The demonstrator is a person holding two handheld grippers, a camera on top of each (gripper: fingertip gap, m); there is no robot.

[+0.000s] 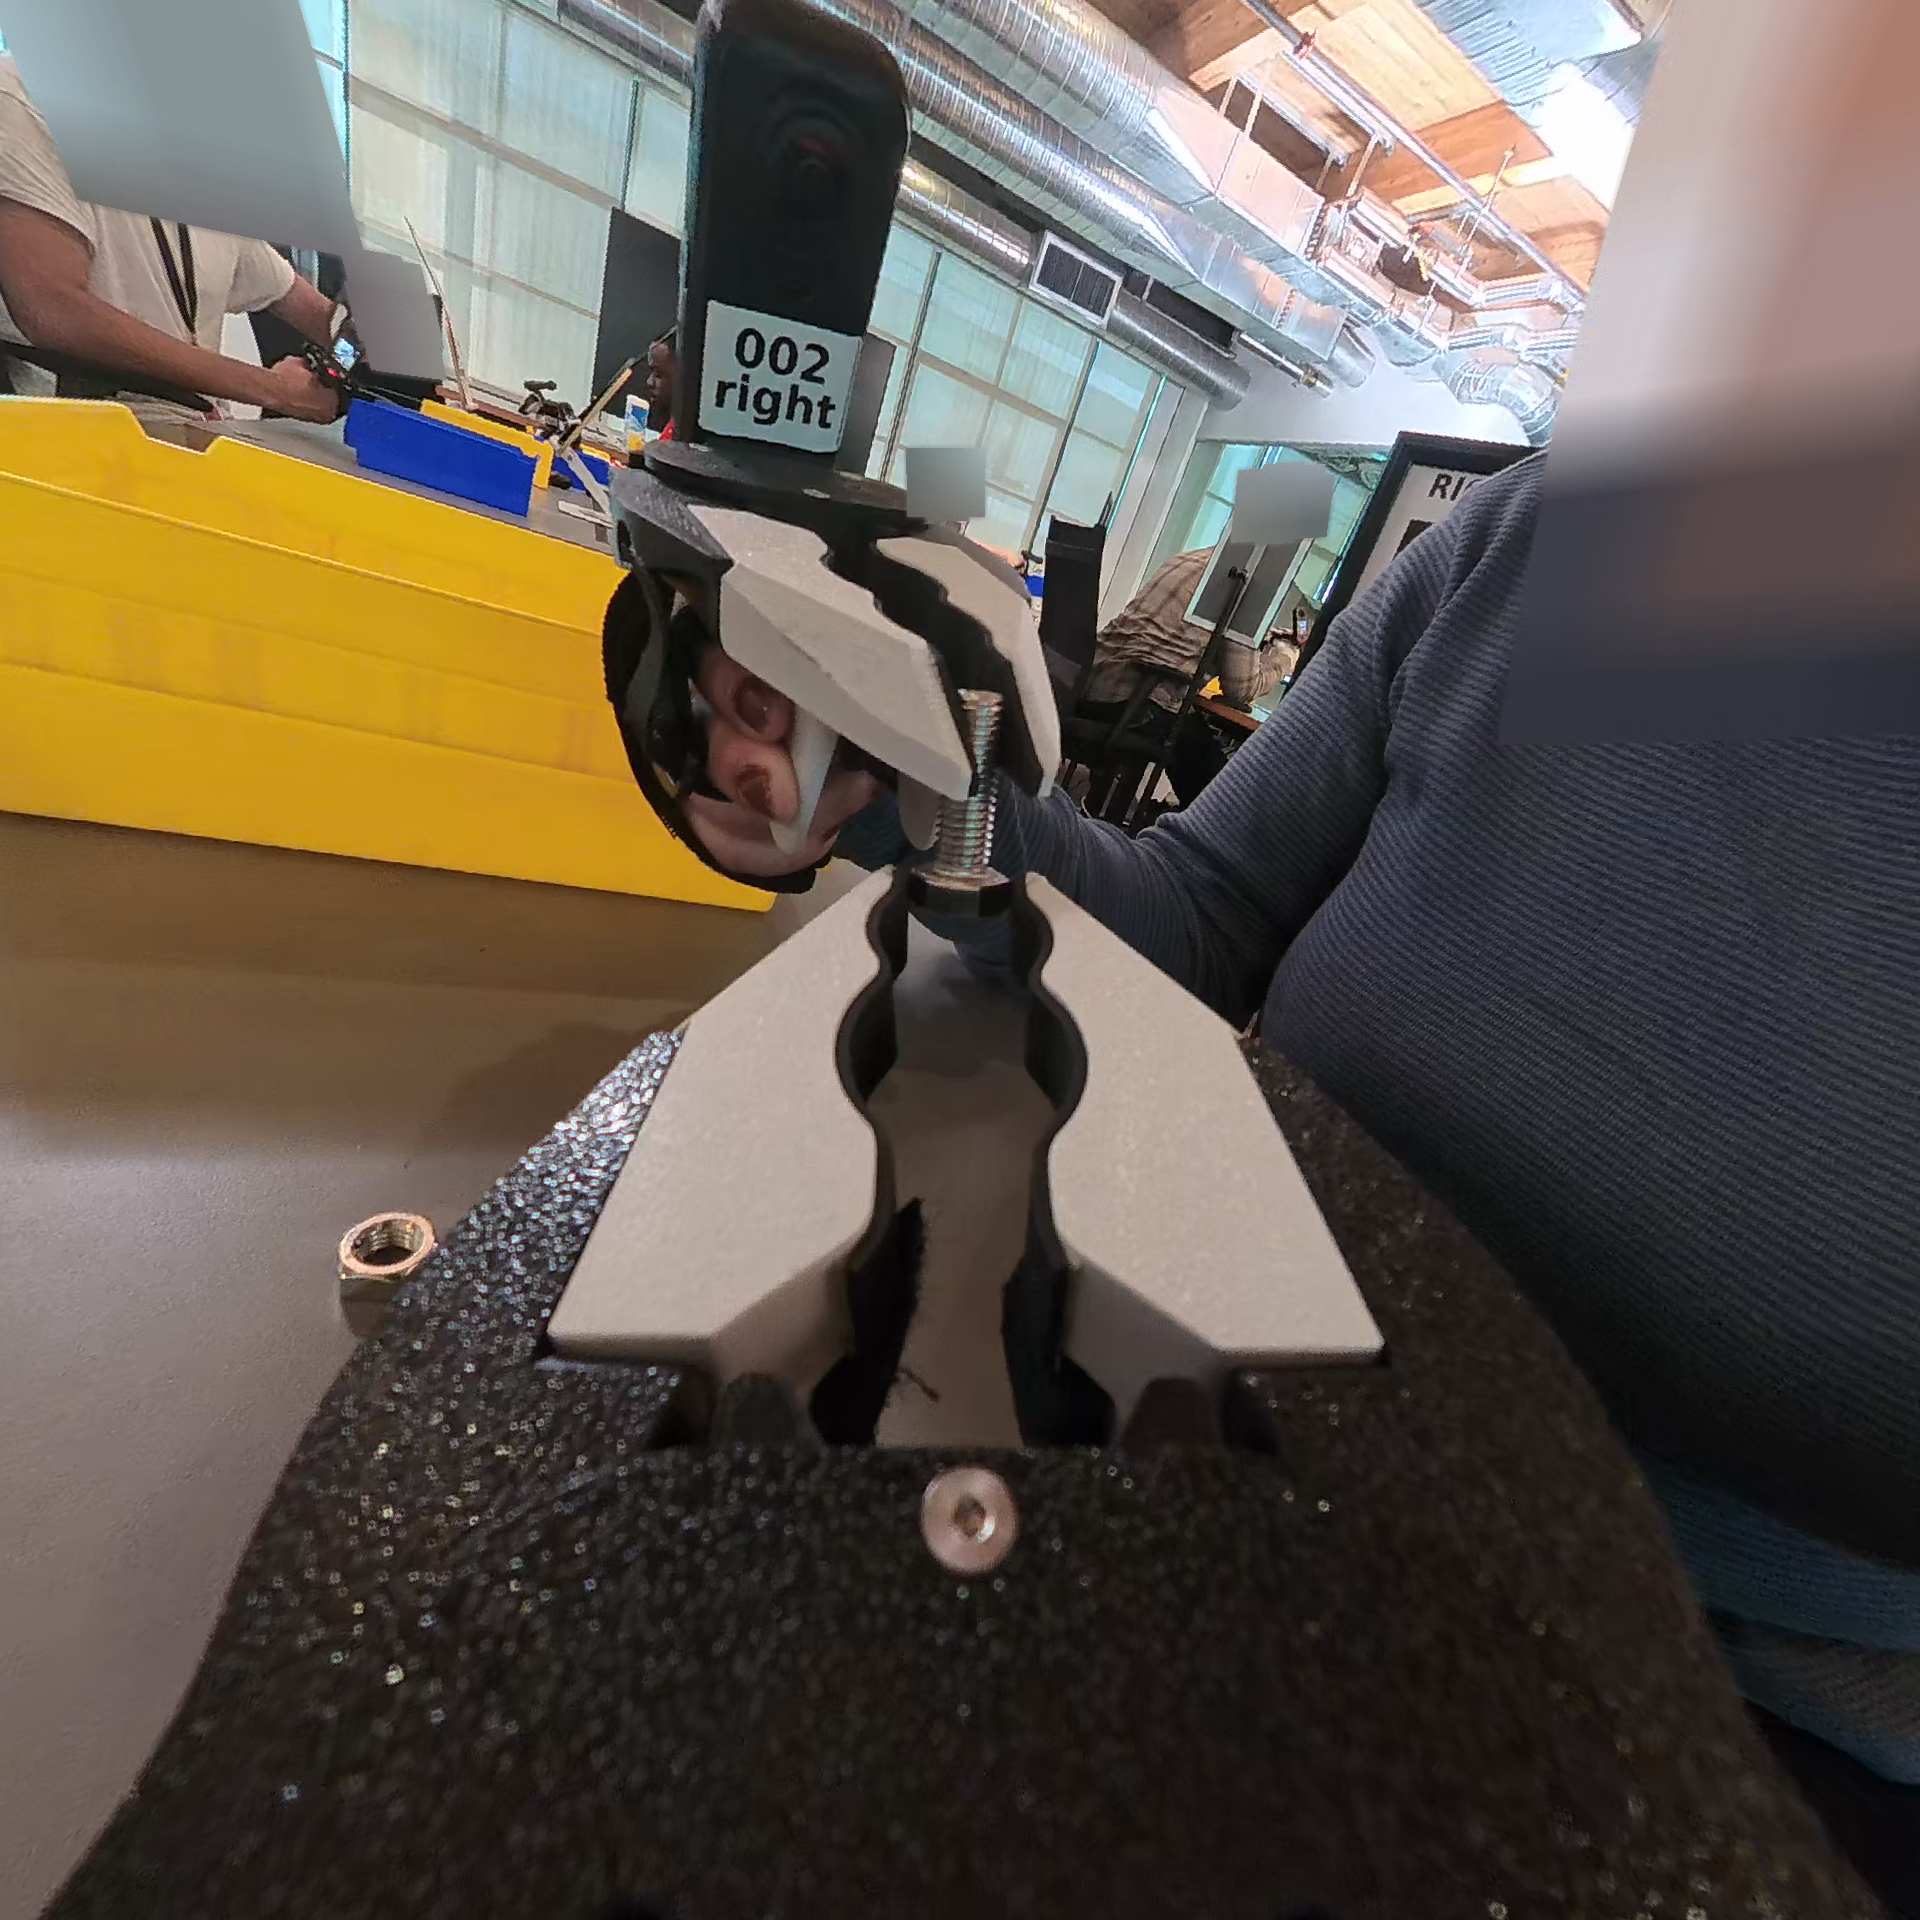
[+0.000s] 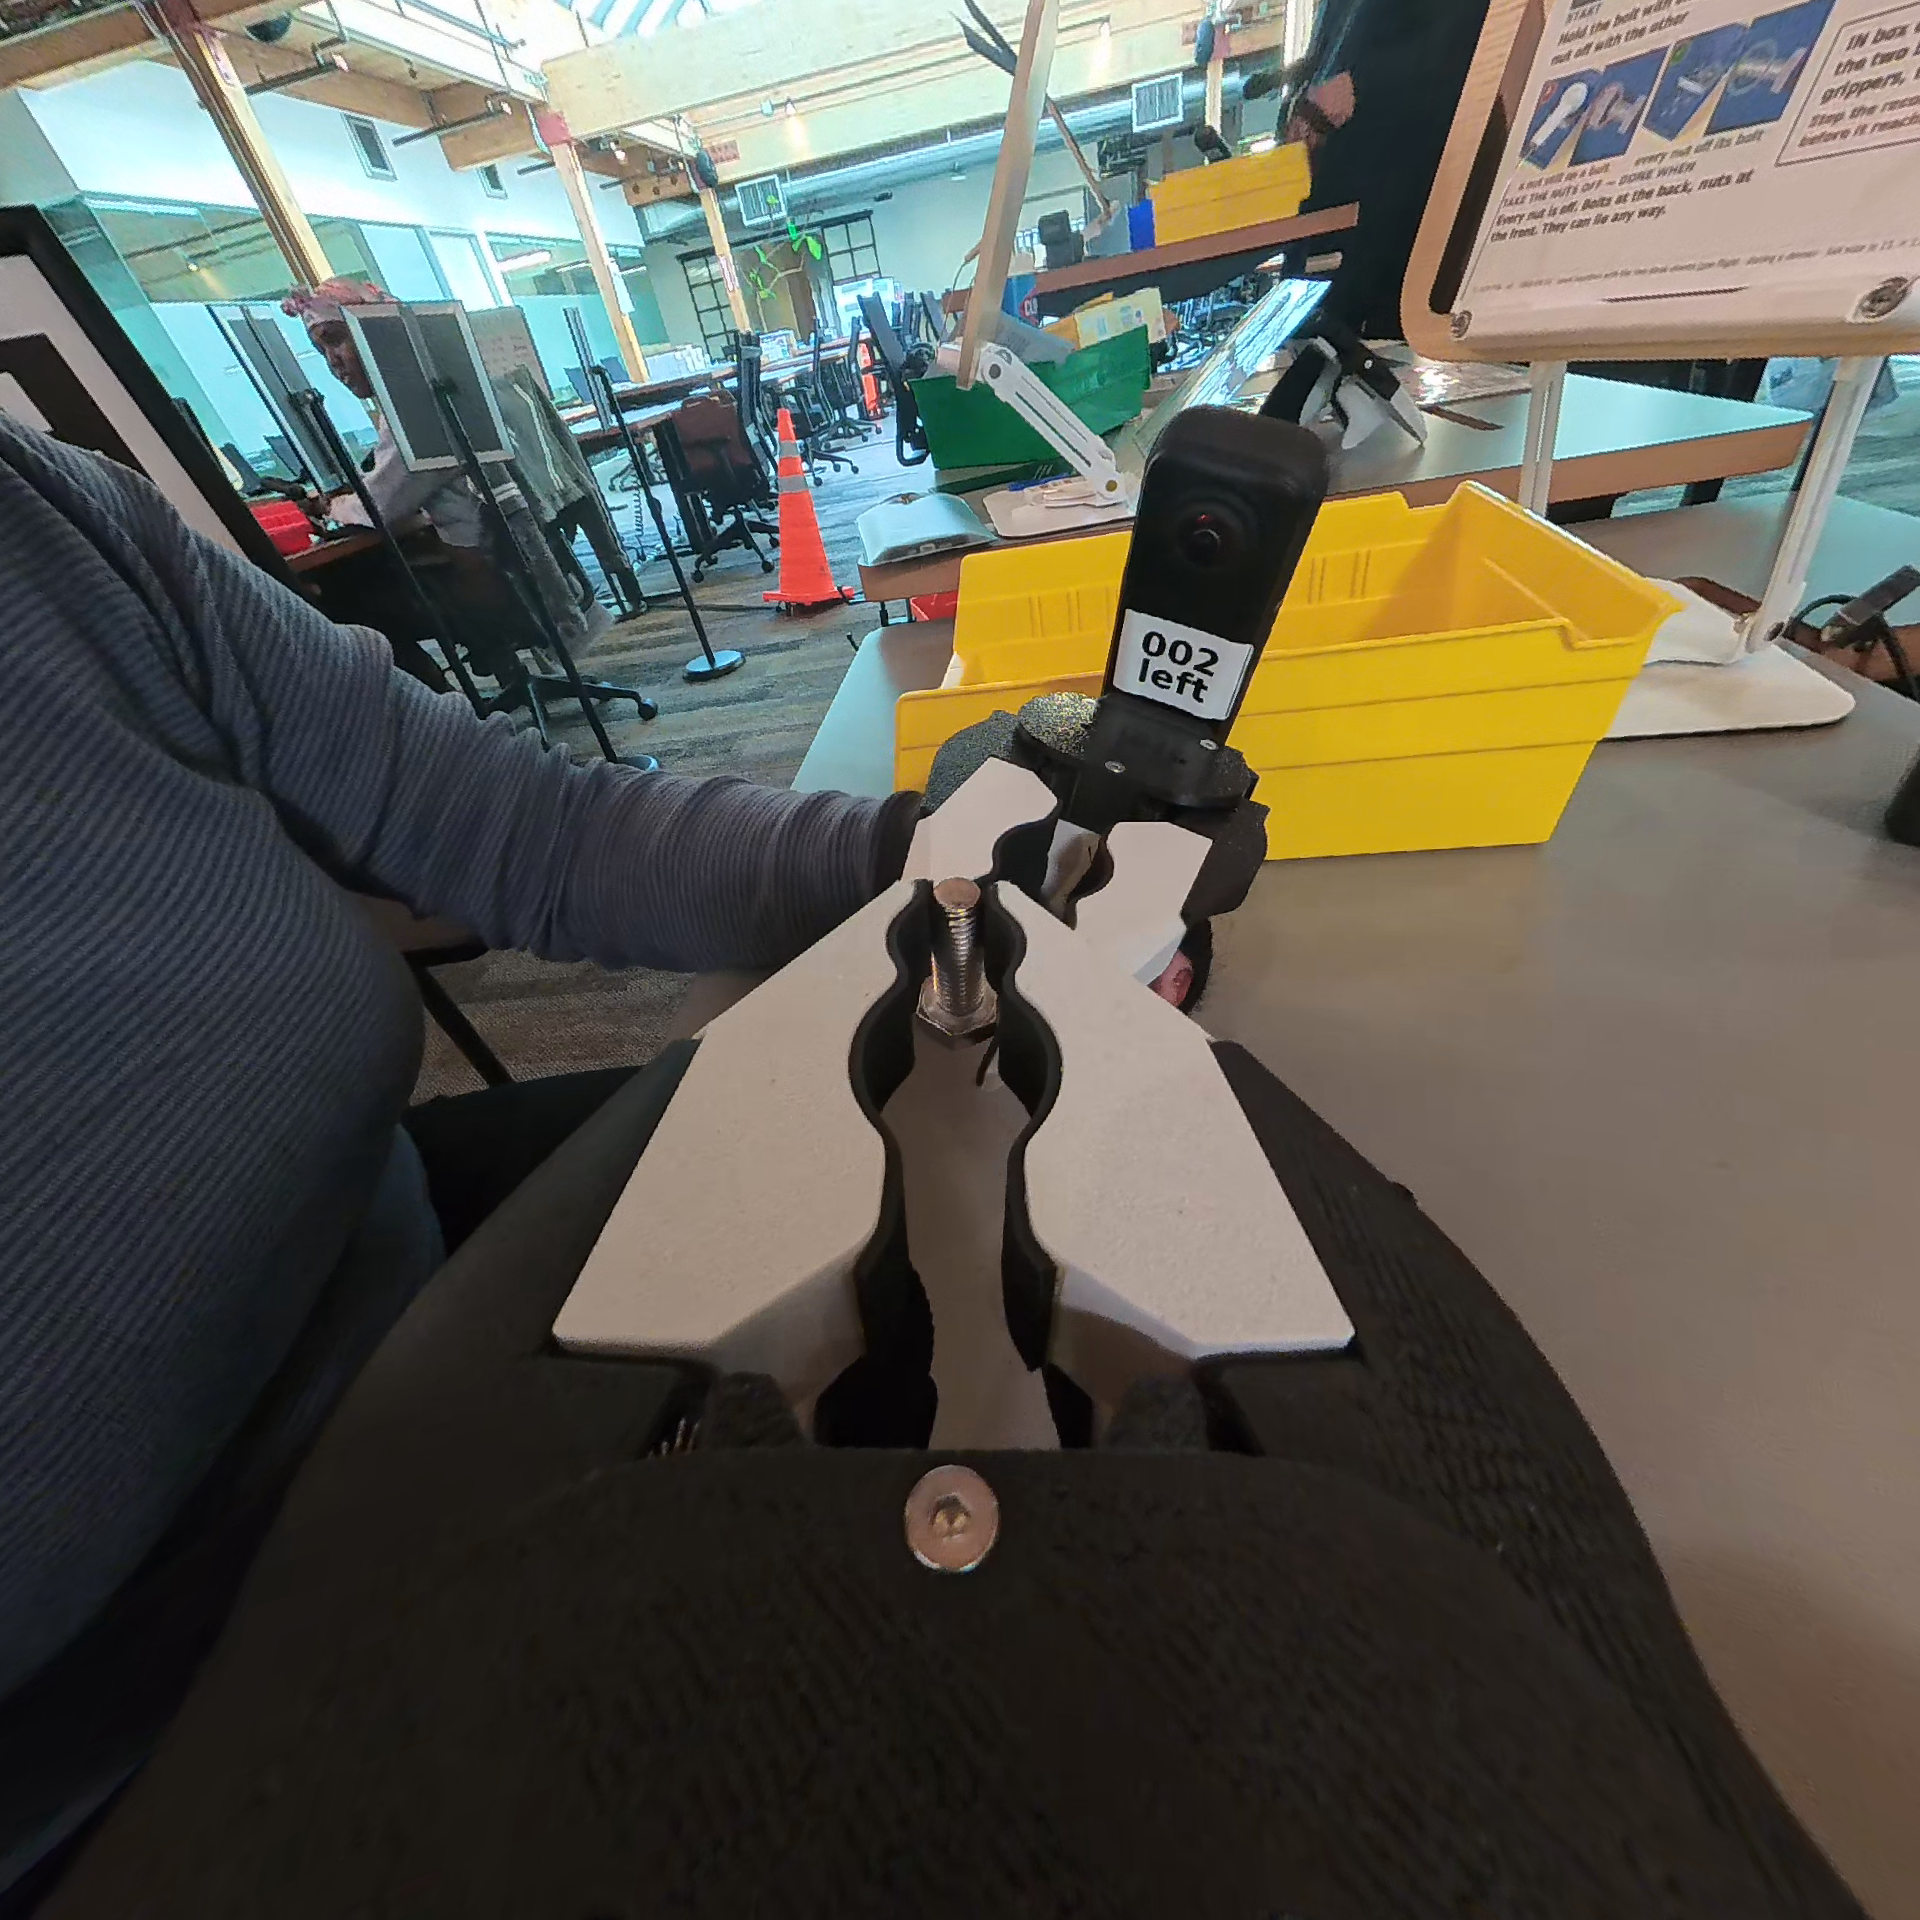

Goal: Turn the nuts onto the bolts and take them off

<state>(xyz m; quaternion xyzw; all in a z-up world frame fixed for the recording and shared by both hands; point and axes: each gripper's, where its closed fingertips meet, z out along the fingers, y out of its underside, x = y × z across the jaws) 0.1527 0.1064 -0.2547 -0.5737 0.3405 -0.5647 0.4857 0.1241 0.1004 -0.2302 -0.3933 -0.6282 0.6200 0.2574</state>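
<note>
A grey-brown tabletop (image 1: 260,1039) is seen beneath both grippers, its surface smooth and matt, with open room to the left of the left gripper and a near edge visible in the right wrist view beside a blue ribbed sleeve (image 2: 520,831). A yellow plastic bin (image 2: 1351,707) is set farther back on the tabletop, well apart from the work, and a white stand (image 2: 1714,686) is placed beside it. The right gripper (image 1: 971,748) is seen with its pale, wavy-edged fingers (image 1: 831,634) closed on the threaded shank of the bolt (image 1: 961,800). The left gripper (image 1: 961,894) is seen with its fingers (image 1: 769,1101) drawn in at the tips around the bolt's lower end, where a hexagonal piece sits; whether that piece is the bolt's head or a nut cannot be told. The bolt is held upright between the two grippers, above the tabletop, and is bright steel with a clear thread. A loose hexagonal nut (image 1: 387,1245), also bright metal, is left lying flat on the tabletop just beside the left gripper's black, pebbled body.
</note>
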